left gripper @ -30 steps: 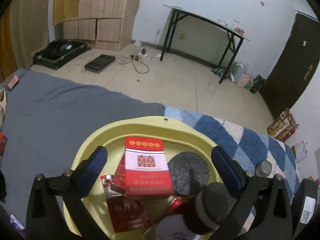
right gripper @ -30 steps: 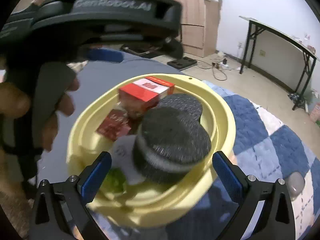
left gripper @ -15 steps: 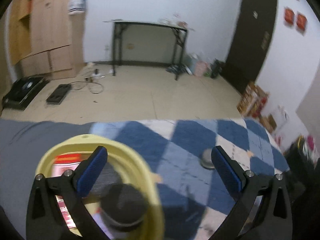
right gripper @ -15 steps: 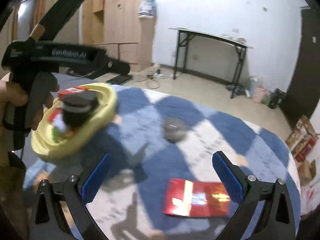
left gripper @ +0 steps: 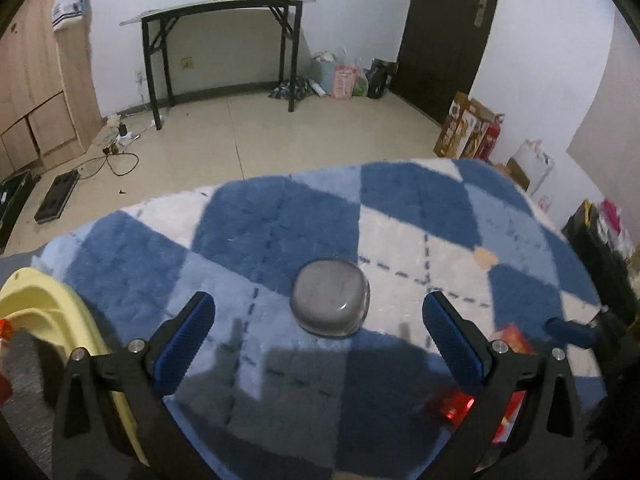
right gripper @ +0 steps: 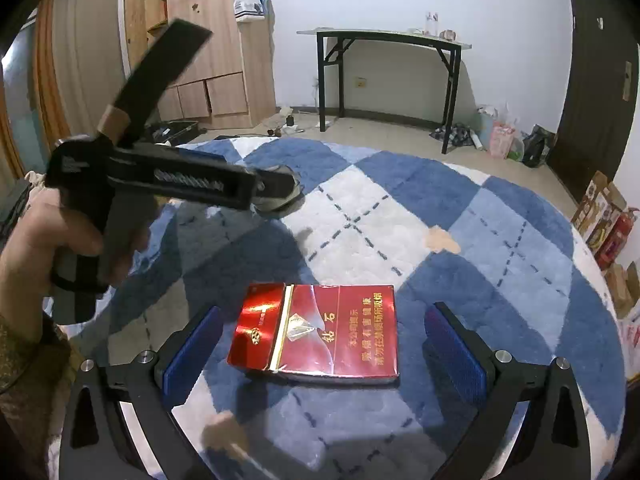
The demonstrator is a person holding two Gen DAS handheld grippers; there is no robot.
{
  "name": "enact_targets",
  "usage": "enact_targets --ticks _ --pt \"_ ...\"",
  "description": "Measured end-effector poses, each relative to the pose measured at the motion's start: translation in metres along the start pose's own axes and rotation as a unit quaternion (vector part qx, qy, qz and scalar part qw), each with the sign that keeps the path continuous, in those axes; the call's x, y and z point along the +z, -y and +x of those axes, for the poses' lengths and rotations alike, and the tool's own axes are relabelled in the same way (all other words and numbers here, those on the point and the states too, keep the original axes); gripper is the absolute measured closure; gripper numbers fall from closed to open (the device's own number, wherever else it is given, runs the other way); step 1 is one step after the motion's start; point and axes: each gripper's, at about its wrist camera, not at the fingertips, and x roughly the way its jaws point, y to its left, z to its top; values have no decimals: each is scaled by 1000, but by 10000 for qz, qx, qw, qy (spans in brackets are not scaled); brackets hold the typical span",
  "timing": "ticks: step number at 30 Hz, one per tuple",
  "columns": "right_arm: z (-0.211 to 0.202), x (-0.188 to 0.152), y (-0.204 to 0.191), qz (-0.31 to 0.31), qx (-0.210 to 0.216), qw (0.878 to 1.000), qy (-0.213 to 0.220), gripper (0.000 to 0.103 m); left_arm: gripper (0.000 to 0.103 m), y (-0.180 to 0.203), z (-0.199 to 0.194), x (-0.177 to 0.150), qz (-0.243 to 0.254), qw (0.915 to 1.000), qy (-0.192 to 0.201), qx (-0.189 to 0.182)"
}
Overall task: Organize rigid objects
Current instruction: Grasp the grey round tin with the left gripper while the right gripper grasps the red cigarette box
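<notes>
A smooth grey rounded case [left gripper: 330, 302] lies on the blue and white checked blanket [left gripper: 400, 240], just ahead of my open left gripper [left gripper: 318, 338]. A red cigarette pack [right gripper: 318, 330] lies flat on the blanket [right gripper: 500, 240], centred between the spread fingers of my open right gripper [right gripper: 320, 346]. The yellow basin [left gripper: 44, 320] shows at the left edge of the left wrist view, holding a grey round thing. In the right wrist view the left gripper's body [right gripper: 168, 180], held by a hand, hides most of the grey case [right gripper: 282, 194].
The blanket's far edge drops to a tiled floor [left gripper: 260, 140]. A black-legged table [left gripper: 224, 40] stands by the wall, with bags beside it. Wooden cabinets [right gripper: 212, 48] stand at the left, a dark door [left gripper: 444, 28] at the right. Cardboard boxes [left gripper: 468, 128] sit beyond the blanket's right edge.
Both grippers swung right, away from the yellow basin. The left now faces the grey case and the right has come down around the red pack. Both stayed open.
</notes>
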Motion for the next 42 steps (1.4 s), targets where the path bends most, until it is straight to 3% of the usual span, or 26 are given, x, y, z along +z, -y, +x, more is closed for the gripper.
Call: enact_targets --ticks 4,13,16,19,23,25,36,42 --pt "20 -6 4 299 152 9994 -102 0 0 -1 14 -2 108 9999 -51 115" --pt "41 -8 -5 93 -5 9996 -263 0 0 10 37 -6 356 9992 -90 -143" --pt "47 -9 -6 34 -90 9994 -336 1 1 13 44 -7 424 9990 -152 -19" --pt "46 -10 -10 -76 -122 9996 -243 12 2 11 43 -6 354 9993 -101 -77" --pt "49 -12 -8 -68 -50 9996 -272 12 43 6 39 -5 283 9995 -69 112" --pt "48 -12 -7 -64 -40 9996 -271 12 51 3 38 -5 230 9997 -89 -53" --pt "45 -12 -5 -65 82 9997 -212 13 51 4 29 -6 309 9994 -31 -117" --pt "36 -10 -9 -91 215 9997 -104 13 51 8 4 -1 368 9990 205 -143"
